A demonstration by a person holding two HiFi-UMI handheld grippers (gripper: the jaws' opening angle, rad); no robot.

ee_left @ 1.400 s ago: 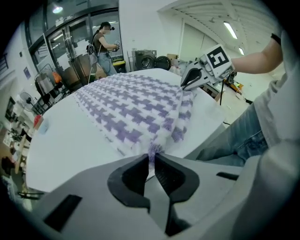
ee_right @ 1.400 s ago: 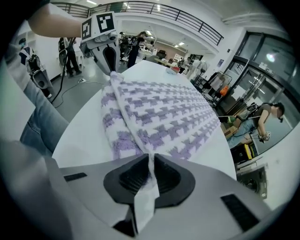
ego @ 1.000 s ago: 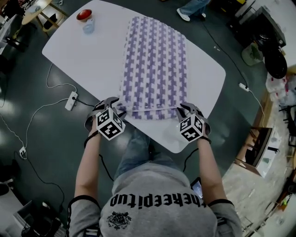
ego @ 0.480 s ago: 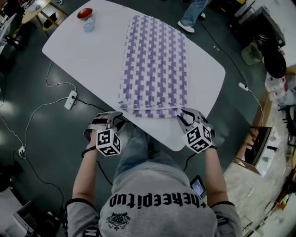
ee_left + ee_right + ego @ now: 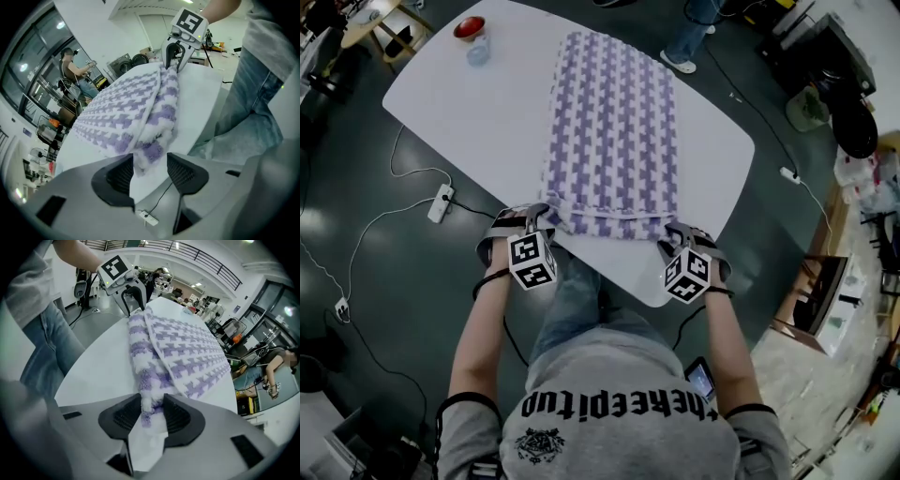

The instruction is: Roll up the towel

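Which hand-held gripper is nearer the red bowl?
Left: left hand-held gripper on the red bowl's side of the towel, right hand-held gripper opposite. Both just opened further, towel between jaws.

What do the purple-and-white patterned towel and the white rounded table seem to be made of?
Purple-and-white patterned towel: probably terry cotton, matte; its rolled edge looks fluffy. White rounded table: smooth hard top, perhaps laminate; even white, no grain.

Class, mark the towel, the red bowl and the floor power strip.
towel (image 5: 614, 112): head view, flat middle of the cloth.
red bowl (image 5: 470, 28): head view, its inside.
power strip (image 5: 442, 202): head view, middle of casing.
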